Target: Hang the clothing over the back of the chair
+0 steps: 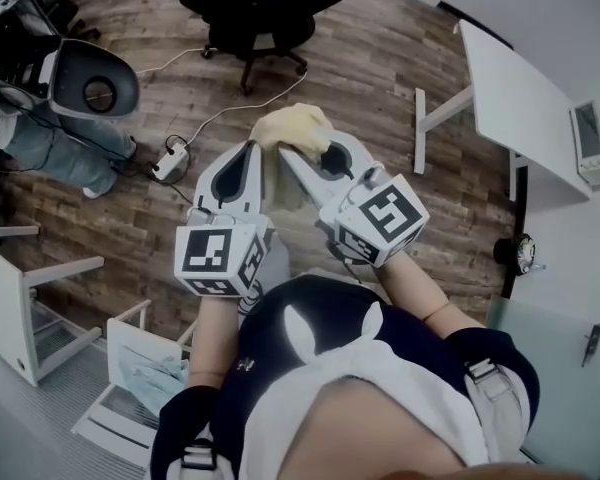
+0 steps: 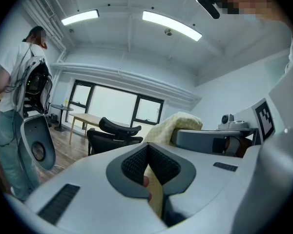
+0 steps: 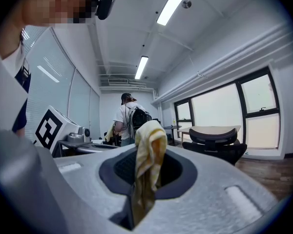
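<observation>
A pale yellow garment (image 1: pixel 292 128) is bunched between both grippers, held in the air above the wood floor. My left gripper (image 1: pixel 252 148) is shut on its left part; in the left gripper view the cloth (image 2: pixel 155 191) sits pinched between the dark pads. My right gripper (image 1: pixel 286 154) is shut on its right part, and in the right gripper view a fold of the garment (image 3: pixel 147 155) rises out of the closed jaws. The black office chair (image 1: pixel 265 8) stands ahead, some way beyond the grippers, and appears low in both gripper views (image 2: pixel 115 133) (image 3: pixel 217 143).
Another person (image 1: pixel 35 118) with a backpack stands at the left beside a grey domed device (image 1: pixel 95 80). A power strip (image 1: pixel 168 160) and cables lie on the floor. A white desk (image 1: pixel 520 108) is at the right, white furniture (image 1: pixel 30 298) at lower left.
</observation>
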Demonstrator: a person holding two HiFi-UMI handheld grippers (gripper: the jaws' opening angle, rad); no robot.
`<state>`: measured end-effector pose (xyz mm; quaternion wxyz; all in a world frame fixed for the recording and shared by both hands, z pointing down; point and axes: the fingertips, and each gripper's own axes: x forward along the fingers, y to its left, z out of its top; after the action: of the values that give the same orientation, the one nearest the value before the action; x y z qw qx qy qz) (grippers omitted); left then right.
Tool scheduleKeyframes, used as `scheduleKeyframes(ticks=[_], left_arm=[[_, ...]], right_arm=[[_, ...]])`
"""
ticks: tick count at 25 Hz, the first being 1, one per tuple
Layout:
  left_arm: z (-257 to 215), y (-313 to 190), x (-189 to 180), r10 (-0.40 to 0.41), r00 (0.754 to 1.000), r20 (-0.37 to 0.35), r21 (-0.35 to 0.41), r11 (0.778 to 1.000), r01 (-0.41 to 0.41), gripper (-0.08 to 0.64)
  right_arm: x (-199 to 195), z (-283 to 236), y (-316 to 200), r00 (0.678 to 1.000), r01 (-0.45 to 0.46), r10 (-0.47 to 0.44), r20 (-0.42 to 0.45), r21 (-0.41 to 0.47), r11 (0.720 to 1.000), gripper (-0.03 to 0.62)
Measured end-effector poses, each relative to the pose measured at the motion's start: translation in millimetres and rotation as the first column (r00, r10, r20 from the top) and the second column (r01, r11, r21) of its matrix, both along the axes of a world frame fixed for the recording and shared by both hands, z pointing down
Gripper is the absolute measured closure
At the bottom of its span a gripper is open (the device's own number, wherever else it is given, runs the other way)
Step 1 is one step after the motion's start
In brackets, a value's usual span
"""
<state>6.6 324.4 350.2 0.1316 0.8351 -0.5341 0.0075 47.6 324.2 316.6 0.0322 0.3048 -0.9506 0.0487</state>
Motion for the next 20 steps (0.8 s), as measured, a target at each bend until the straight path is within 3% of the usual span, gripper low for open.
scheduleKeyframes(ticks=[20], left_arm=[[-4,-102,-59,0.027,1.0,-0.011,0.029,0.999,-0.027,0.554]], right_arm=[[-55,-13,-106,1.0,-0.027,0.027,0.006,0.037,0.999,0.537]])
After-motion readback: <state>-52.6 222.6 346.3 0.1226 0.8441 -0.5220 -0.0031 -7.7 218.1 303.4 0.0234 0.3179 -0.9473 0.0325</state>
